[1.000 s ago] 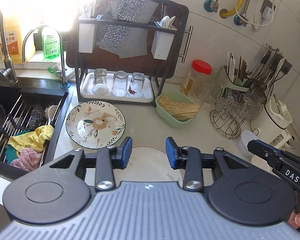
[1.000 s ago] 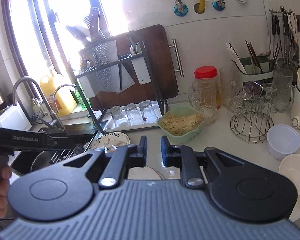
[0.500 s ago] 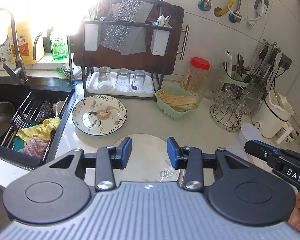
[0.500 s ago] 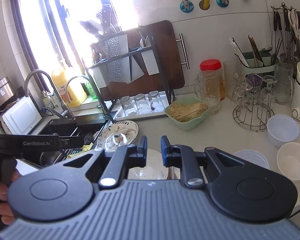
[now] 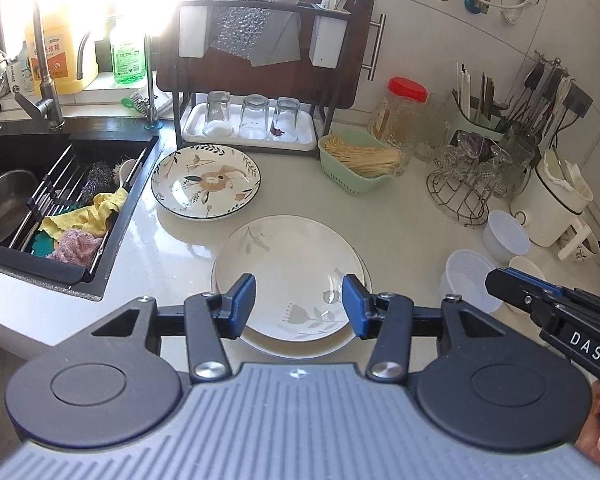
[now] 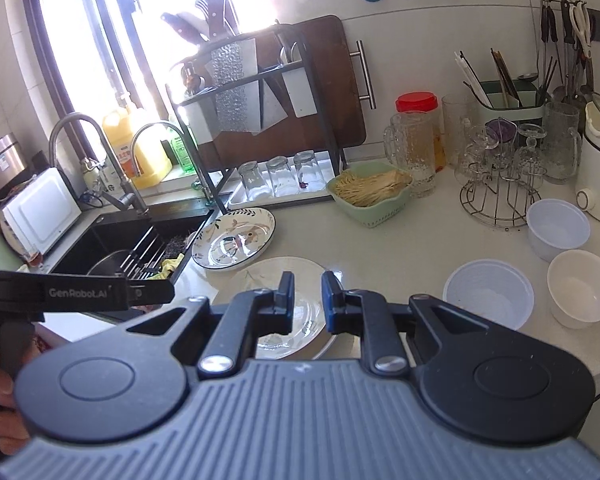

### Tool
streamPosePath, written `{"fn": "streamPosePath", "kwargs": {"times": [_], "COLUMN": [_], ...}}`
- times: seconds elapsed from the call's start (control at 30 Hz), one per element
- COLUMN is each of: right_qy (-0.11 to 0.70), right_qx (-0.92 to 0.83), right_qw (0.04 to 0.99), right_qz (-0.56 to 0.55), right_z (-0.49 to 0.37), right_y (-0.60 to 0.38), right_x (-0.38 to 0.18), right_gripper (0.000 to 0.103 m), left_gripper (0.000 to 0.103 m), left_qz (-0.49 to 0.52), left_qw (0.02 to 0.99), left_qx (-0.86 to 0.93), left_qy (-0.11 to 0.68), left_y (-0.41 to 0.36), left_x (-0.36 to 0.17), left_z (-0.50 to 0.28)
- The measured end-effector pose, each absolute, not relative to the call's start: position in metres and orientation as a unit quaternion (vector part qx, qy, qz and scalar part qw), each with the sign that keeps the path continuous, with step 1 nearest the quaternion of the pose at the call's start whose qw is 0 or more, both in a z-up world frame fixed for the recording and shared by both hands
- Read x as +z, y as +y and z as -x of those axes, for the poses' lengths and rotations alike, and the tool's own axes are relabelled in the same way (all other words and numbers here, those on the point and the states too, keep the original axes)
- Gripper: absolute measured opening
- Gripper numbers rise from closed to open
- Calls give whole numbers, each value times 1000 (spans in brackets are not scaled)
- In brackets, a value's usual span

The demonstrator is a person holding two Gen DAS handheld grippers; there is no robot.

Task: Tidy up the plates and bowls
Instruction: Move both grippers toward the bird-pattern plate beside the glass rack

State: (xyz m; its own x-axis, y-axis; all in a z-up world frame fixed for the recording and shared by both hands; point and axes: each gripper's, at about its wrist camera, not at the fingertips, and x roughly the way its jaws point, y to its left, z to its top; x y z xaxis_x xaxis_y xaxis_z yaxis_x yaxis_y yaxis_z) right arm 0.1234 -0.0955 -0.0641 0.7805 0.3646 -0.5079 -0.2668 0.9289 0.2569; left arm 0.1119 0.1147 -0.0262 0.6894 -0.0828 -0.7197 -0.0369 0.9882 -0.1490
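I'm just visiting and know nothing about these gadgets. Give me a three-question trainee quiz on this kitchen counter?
1. True or false: the flower-patterned plate with the dark rim lies in the black sink.
2. How many clear glasses stand upside down on the white tray under the rack?
3. Which hand-held gripper has its jaws wider apart: A left, B right?

Key: 1 false, it lies on the counter beside the sink. 2 three. 3 A.

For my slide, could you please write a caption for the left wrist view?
Left gripper, jaws just opening, empty above stacked white plates beside a floral plate.
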Motion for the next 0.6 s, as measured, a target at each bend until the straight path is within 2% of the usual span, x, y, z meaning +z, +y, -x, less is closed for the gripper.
{"fn": "streamPosePath", "kwargs": {"times": [0.6], "right_qy": [324], "right_qx": [182], "right_qw": [925], "right_qz": [-76], "right_z": [-159], "right_y": [-55], "right_x": [-71], "right_gripper": [18], "left_gripper": [54], "left_qz": [85], "left_qw": [908], "left_qx": [29], "left_qy": [410], "left_y": [166], "left_x": [-28], "left_z": [-143]}}
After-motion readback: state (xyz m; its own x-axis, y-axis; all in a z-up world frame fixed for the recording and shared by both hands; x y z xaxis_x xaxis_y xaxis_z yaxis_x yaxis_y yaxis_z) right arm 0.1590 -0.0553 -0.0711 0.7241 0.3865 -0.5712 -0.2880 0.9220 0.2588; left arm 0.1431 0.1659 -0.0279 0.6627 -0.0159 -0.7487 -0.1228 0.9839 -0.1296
